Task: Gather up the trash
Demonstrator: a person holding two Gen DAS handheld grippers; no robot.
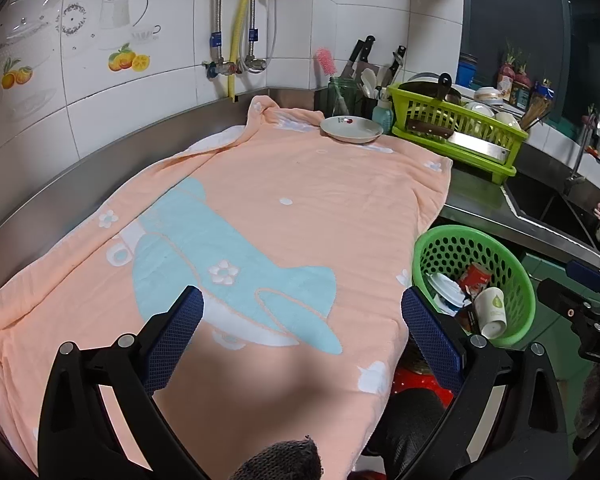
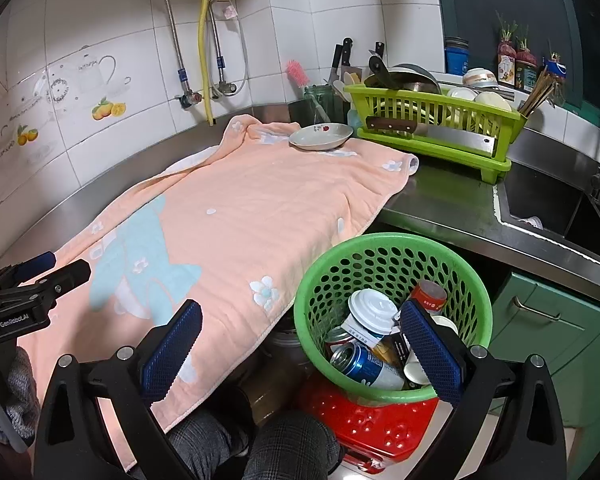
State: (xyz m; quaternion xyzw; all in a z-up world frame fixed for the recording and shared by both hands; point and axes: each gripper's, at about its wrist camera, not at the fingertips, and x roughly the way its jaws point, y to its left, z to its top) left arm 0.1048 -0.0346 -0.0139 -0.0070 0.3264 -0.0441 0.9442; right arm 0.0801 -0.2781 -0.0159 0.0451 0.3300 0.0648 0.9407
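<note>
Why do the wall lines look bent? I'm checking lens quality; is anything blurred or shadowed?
Left wrist view: fisheye bows the tile wall; soft shadow on the towel near the fingers. Right wrist view: same curving, black corners, counter sharp.

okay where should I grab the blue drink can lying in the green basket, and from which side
Grip the blue aluminium drink can across its round body, coming straight down from above. It lies on its side near the front of the round green perforated plastic basket, with its body exposed upward, while the basket wall and neighbouring trash block sideways approaches. The open right gripper is nearest.
</note>
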